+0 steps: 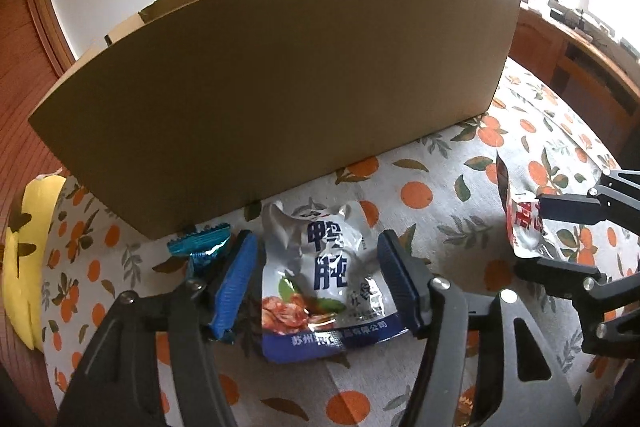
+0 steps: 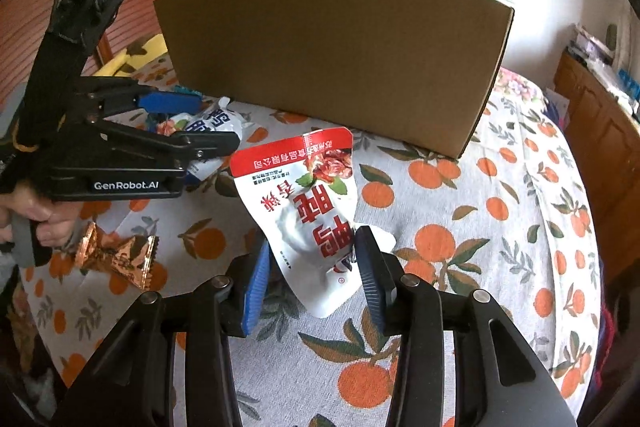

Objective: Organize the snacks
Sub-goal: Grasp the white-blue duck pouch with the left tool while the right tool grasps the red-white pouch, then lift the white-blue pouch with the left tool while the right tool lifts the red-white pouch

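Note:
A silver and blue snack pouch (image 1: pixel 324 279) lies on the orange-print cloth between the open jaws of my left gripper (image 1: pixel 316 267); the pads stand either side of it without clamping it. The pouch (image 2: pixel 208 125) and left gripper (image 2: pixel 188 123) also show in the right wrist view. My right gripper (image 2: pixel 312 259) is shut on a white and red snack pouch (image 2: pixel 308 203) and holds its lower end, tilted up off the cloth. That pouch (image 1: pixel 524 223) shows at the right of the left wrist view, between the right gripper's fingers (image 1: pixel 568 211).
A large cardboard box (image 1: pixel 280 99) stands open-topped just behind both pouches. A teal wrapped snack (image 1: pixel 204 239) lies by the left finger. A copper foil wrapper (image 2: pixel 116 255) lies on the cloth at the left. A yellow cushion (image 1: pixel 24 255) sits at the far left.

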